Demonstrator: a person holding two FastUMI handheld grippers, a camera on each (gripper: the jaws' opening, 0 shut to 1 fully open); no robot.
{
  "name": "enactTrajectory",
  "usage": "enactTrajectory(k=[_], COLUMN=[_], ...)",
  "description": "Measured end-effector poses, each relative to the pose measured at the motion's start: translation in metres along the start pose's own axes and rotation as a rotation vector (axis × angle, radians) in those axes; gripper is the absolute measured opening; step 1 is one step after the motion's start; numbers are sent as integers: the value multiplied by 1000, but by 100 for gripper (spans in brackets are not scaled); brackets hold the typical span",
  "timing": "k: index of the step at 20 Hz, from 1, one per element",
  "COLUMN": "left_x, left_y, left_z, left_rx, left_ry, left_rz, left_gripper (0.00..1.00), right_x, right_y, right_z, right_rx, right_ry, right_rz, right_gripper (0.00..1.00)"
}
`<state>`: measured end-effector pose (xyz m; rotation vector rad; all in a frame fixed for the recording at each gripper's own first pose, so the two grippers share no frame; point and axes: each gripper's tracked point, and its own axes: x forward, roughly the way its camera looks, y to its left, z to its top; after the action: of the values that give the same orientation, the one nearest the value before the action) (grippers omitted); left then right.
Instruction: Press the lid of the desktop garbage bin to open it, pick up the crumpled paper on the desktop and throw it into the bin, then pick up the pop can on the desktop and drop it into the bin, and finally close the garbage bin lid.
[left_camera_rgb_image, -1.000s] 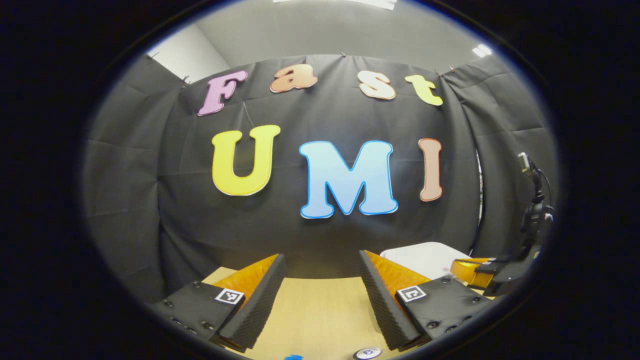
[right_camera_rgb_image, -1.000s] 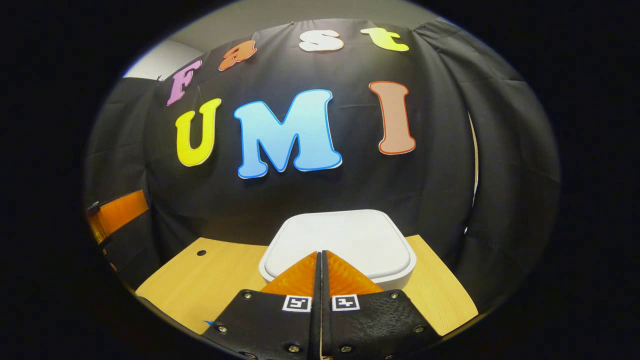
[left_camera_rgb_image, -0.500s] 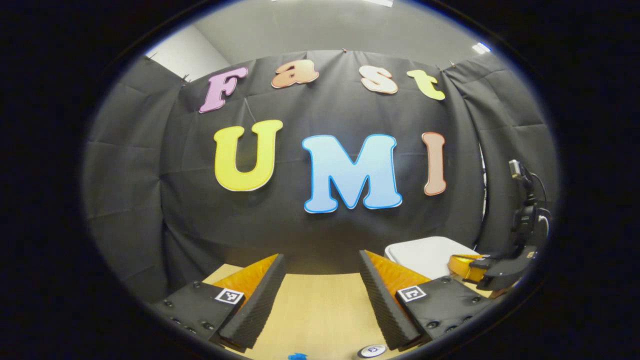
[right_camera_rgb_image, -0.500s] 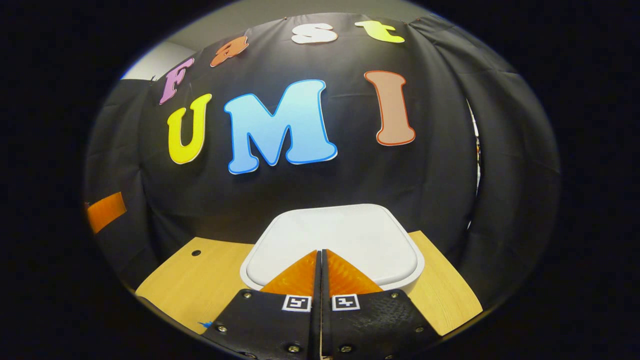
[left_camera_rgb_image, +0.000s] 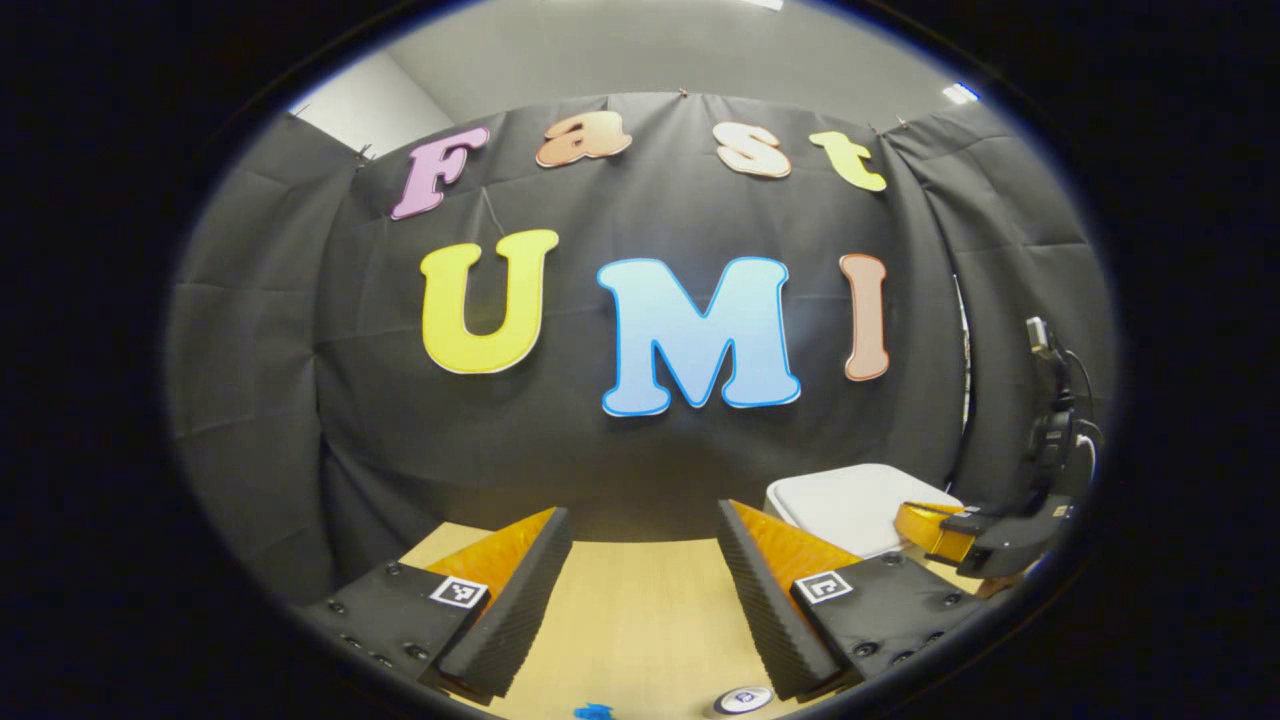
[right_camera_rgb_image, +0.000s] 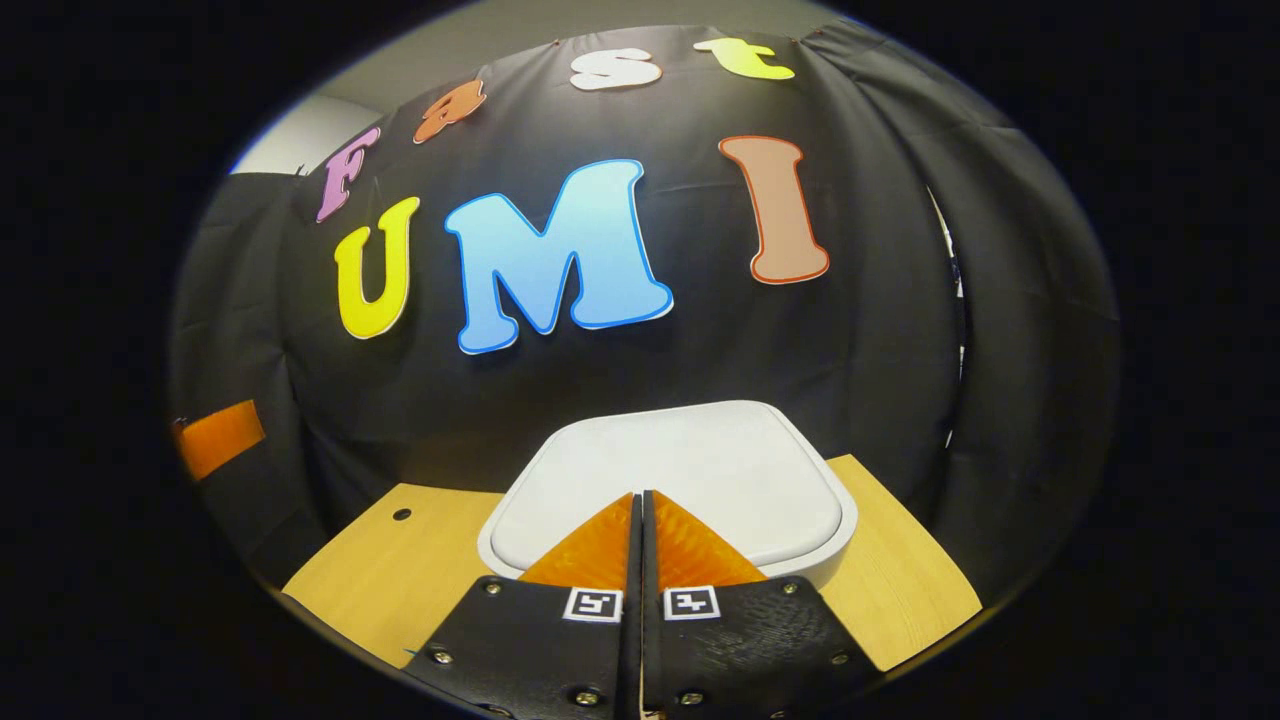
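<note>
Right gripper (right_camera_rgb_image: 640, 497), fingers together, has advanced over bin lid (right_camera_rgb_image: 690, 470) — press imminent; left gripper (left_camera_rgb_image: 645, 530) apart, idle.

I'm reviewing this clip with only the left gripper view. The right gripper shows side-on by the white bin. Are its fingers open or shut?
Observer: Shut. In the right gripper view, the right gripper has its two fingers pressed together with nothing between them.
Operator: Where on the lid is it aimed?
Observer: Its tips sit over the near edge of the bin lid, about midway across its width. I cannot tell whether they touch it.
Operator: What is on the table to the left of the bin?
Observer: In the right gripper view, a small round hole in the table, apart from the bin.
</note>
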<state>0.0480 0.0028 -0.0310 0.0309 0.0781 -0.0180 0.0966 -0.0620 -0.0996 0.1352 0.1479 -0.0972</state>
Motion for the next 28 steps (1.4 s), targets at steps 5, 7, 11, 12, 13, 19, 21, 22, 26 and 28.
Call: enactTrajectory(k=[5,7,11,12,13,19,21,22,26,28], left_x=[0,-1,-3,-3,-3,-6,-8,-8,-15,-19], left_y=[1,1,2,3,4,2,0,0,-2,-1], left_z=[0,2,7,9,9,9,9,10,13,14], left_rx=[6,9,22,27,30,24,24,25,29,29], left_ry=[-2,-8,-22,-26,-29,-32,-31,-32,-40,-40], left_rz=[0,2,9,11,13,11,8,6,2,5], left_gripper=[96,96,96,96,96,96,96,96,96,96], right_x=[1,0,-5,-7,-10,-33,-39,-41,-50,-55], right_y=[-1,0,1,2,3,22,26,27,29,28], right_z=[1,3,7,10,9,34,44,46,52,56], right_rx=[5,15,35,22,2,-66,-74,-78,-81,-73], right_ry=[-8,-17,-39,-49,-35,-101,-128,-134,-147,-157], right_rz=[0,4,-15,-26,-28,2,7,8,6,-1], right_gripper=[1,1,1,1,1,1,1,1,1,1])
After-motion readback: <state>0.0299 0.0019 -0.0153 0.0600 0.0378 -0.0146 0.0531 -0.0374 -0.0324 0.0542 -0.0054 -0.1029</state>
